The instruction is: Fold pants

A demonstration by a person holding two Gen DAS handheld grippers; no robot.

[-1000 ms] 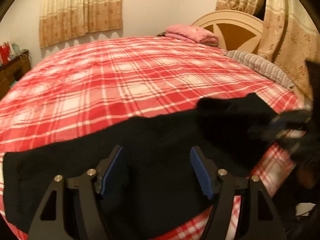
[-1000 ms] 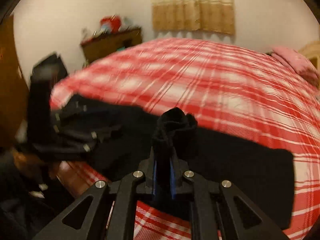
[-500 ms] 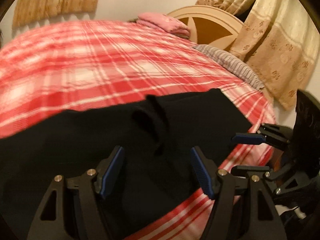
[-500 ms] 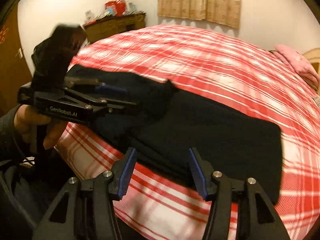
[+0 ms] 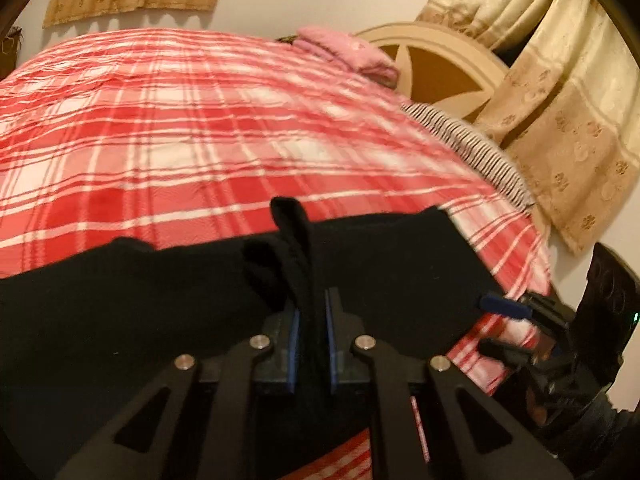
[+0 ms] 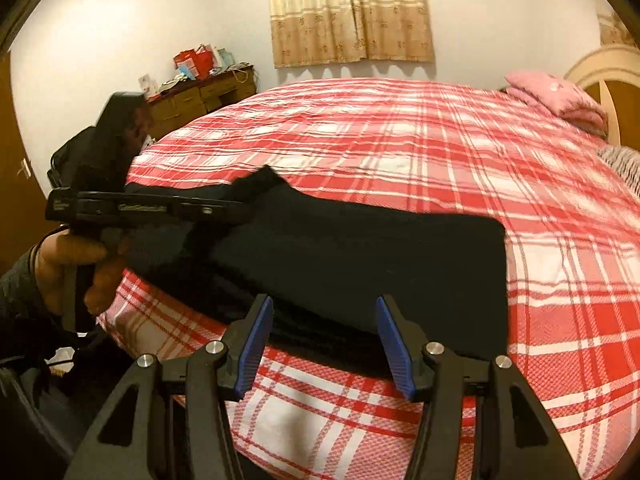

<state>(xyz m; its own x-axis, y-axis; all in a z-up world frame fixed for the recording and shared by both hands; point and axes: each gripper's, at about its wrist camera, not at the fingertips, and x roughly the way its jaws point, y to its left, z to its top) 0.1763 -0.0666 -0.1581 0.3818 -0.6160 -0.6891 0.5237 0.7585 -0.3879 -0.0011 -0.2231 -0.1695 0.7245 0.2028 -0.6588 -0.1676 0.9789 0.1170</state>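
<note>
Left wrist view: left gripper [image 5: 311, 322] clamps a raised fold of black pants [image 5: 400, 272], lower centre; right gripper [image 6: 324, 344] stands open, empty.

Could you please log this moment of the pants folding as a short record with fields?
surface: bed with a red plaid cover
garment: black pants lying flat along the near edge of the bed
left tool: shut on a raised pinch of the pants fabric
right tool: open, nothing between its pads, over the near edge of the pants
other items: pink folded blanket near the headboard
</note>
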